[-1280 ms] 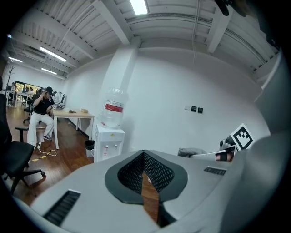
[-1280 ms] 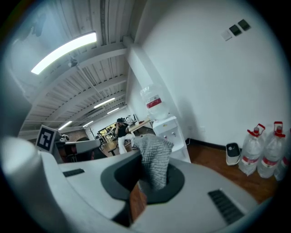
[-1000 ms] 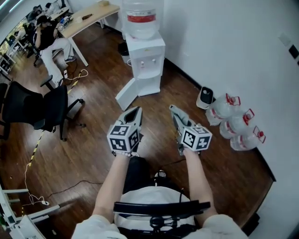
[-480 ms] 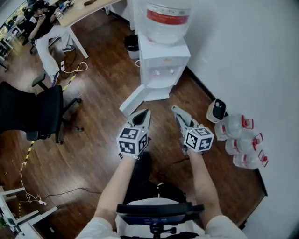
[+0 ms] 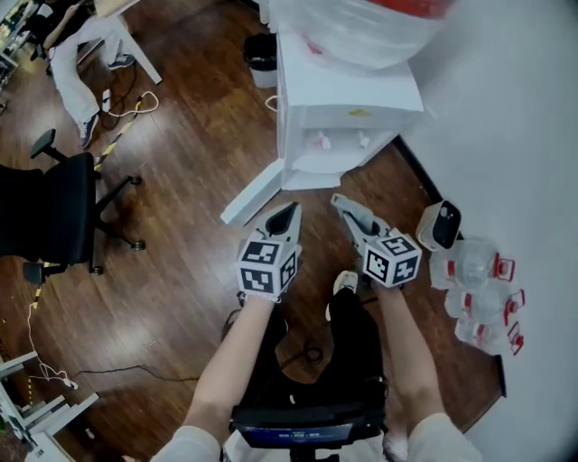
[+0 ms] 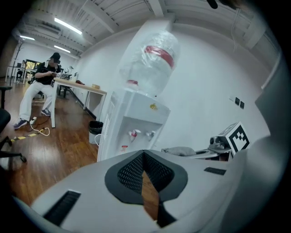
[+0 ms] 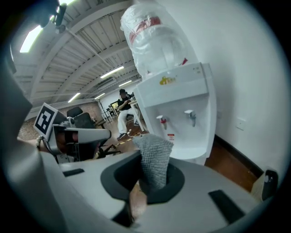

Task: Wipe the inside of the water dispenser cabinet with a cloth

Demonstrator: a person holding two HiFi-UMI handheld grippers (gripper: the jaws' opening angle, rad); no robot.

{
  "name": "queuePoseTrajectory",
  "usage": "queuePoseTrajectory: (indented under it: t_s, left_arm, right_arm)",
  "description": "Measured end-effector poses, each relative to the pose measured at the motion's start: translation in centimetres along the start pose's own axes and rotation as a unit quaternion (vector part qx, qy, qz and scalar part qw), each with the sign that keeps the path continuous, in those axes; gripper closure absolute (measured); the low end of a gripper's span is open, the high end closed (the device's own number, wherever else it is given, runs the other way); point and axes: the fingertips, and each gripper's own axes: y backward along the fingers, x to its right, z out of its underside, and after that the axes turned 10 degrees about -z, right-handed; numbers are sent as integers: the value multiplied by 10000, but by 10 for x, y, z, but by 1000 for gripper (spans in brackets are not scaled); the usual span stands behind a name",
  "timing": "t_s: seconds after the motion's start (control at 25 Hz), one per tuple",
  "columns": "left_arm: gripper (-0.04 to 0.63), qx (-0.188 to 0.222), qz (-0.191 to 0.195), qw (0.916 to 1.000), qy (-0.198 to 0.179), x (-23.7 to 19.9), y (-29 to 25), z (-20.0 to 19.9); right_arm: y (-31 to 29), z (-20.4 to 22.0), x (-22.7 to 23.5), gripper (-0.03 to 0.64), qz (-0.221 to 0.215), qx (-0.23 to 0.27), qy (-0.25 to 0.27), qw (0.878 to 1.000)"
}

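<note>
The white water dispenser [image 5: 348, 99] stands against the wall with a big bottle [image 5: 361, 27] on top. Its lower cabinet door [image 5: 255, 192] hangs open to the left; the inside is hidden in the head view. My right gripper [image 5: 343, 204] is shut on a grey knitted cloth [image 7: 153, 159] that sticks up from between its jaws. My left gripper [image 5: 288, 213] is shut with nothing in it. Both point at the dispenser's foot from a short way off. The taps [image 7: 175, 119] show in the right gripper view.
Several water bottles [image 5: 479, 289] and a small white device [image 5: 440, 226] lie by the wall at the right. A black office chair [image 5: 45, 217] stands at the left, a dark bin [image 5: 262, 50] behind the dispenser, and cables [image 5: 117, 117] on the wooden floor. A person [image 6: 43, 86] stands at a desk [image 6: 82, 86].
I have come nearer to the dispenser, which now fills the top of the head view. Both grippers have moved forward and down toward its base. The jaws stand as before.
</note>
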Motion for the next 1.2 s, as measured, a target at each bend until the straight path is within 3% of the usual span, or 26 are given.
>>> queuePoseTrajectory:
  t_s: [0.4, 0.6, 1.0, 1.2]
  left_arm:
    - [600, 254, -578, 9980, 84, -77, -168, 174]
    - [600, 486, -697, 9964, -49, -116, -244, 231]
    - [600, 958, -870, 9915, -134, -160, -340, 283]
    - [600, 974, -1051, 9897, -2, -176, -347, 299]
  right_arm:
    - [-150, 130, 153, 591, -353, -201, 863, 9954]
    - [-224, 174, 211, 591, -390, -30, 1336, 9903]
    - [-313, 219, 288, 591, -362, 499, 1480, 9871]
    - [-346, 223, 313, 589, -264, 846, 1047, 9905]
